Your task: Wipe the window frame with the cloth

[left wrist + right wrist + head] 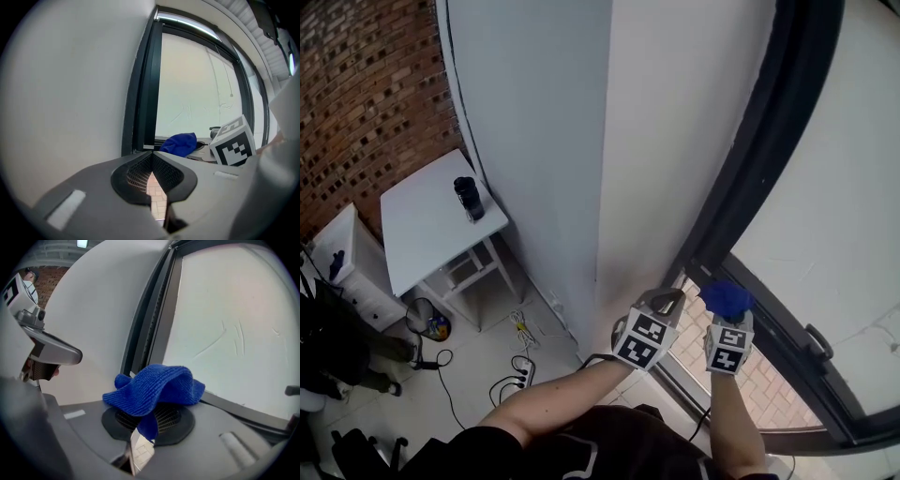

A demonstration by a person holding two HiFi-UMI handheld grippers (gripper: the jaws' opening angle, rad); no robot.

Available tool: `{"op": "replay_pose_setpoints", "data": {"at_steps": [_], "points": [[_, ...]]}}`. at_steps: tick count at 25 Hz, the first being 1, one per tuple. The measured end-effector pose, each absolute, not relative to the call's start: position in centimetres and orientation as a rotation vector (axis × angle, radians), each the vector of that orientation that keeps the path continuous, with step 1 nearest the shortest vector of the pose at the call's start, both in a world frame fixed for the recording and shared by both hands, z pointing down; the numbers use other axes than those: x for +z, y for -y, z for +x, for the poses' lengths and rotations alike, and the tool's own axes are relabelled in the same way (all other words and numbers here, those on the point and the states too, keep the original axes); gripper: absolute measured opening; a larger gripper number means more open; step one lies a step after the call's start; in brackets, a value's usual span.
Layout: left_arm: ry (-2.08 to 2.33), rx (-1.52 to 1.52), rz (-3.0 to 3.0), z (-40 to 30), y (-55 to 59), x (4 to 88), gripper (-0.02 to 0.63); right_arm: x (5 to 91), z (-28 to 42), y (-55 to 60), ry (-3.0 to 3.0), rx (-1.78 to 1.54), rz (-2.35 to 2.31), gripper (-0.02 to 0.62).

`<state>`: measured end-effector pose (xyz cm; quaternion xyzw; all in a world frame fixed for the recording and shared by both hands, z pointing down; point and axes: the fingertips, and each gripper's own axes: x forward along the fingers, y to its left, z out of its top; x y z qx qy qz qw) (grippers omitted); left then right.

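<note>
A blue cloth is pinched in my right gripper, bunched over its tips; the same blue cloth shows in the head view, close to the lower rail of the dark window frame. That right gripper sits just short of the frame. My left gripper is beside it on the left, near the white wall, shut with nothing between its jaws. In the left gripper view, my left gripper points at the dark frame, with the cloth to the right.
A white wall runs left of the window. Below, a white table carries a dark bottle. Cables and a power strip lie on the tiled floor. A window handle sits on the lower frame.
</note>
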<state>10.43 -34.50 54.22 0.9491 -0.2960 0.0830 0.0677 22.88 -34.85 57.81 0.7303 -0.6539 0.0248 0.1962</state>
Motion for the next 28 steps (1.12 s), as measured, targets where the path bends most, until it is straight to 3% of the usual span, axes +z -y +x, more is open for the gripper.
{"op": "replay_pose_setpoints", "data": {"at_steps": [28], "points": [[1.082, 0.31, 2.821, 10.3, 36.3, 54.0, -0.008, 57.4, 17.8, 40.1, 2.036, 0.06, 1.881, 0.057]]}}
